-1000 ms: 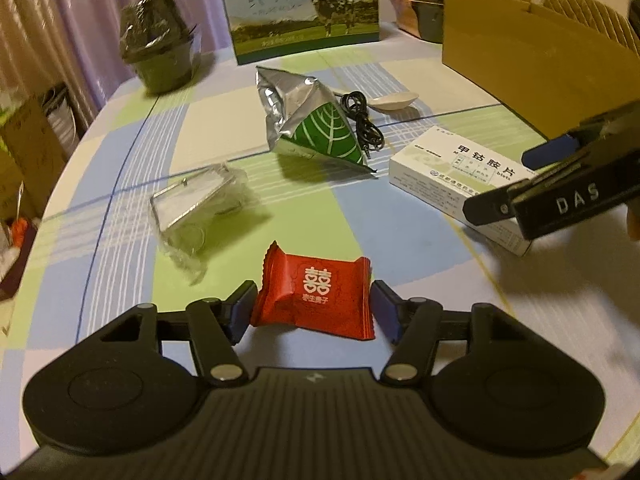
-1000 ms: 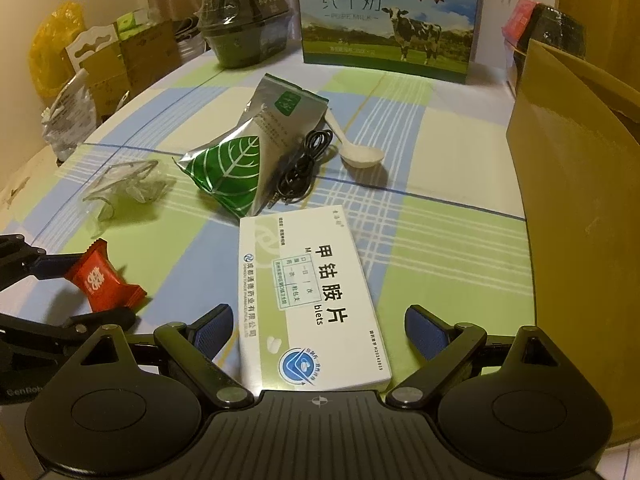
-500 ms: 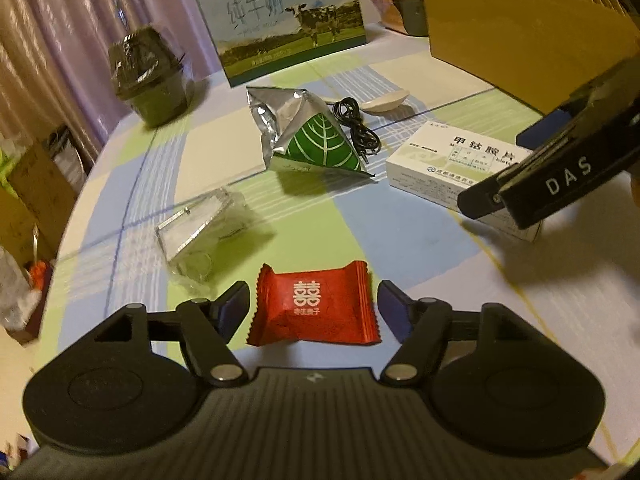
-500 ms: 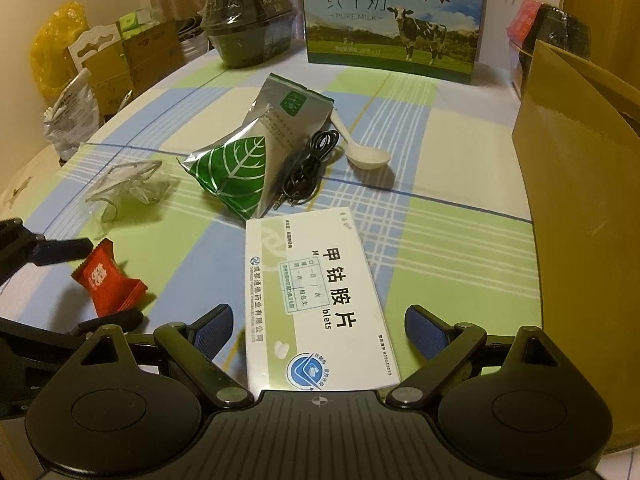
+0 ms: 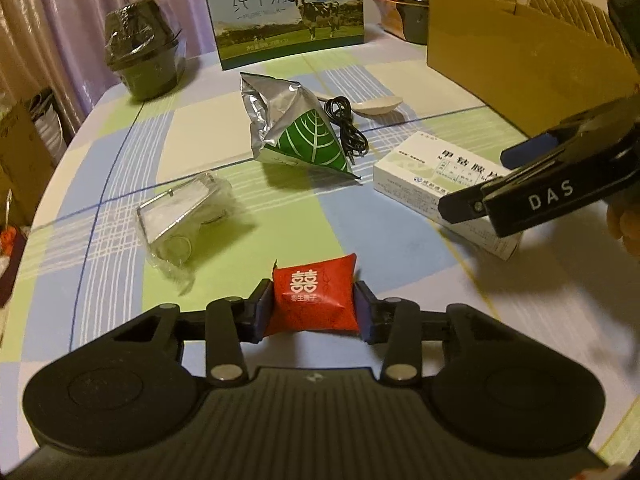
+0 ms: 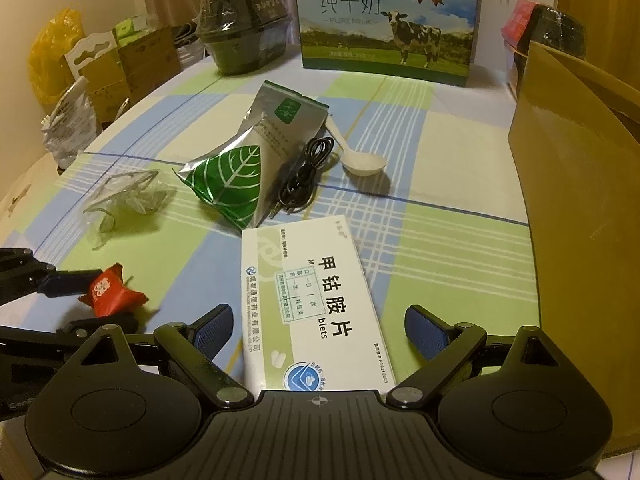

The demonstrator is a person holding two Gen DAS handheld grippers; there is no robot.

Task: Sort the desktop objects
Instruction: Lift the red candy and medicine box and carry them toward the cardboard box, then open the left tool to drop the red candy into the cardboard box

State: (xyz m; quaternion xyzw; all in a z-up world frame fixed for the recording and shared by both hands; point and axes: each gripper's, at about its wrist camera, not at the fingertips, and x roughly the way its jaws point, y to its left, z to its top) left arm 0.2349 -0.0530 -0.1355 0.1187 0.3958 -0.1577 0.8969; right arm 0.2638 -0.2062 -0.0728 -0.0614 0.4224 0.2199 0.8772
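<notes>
Here, lower centre, the left hand-held gripper (image 5: 314,310) is pinching the red foil candy packet (image 5: 314,300) for sorting; the right hand-held gripper (image 6: 319,330), spread, is straddling the white cardboard medicine box (image 6: 310,300).

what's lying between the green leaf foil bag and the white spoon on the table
A coiled black cable lies between the green leaf foil bag and the white spoon. The right wrist view shows it most clearly.

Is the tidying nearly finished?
Not nearly. The left gripper is shut on the red candy packet; the open right gripper straddles the white medicine box. The silver-green leaf pouch, black cable and white spoon wait on the table.
</notes>
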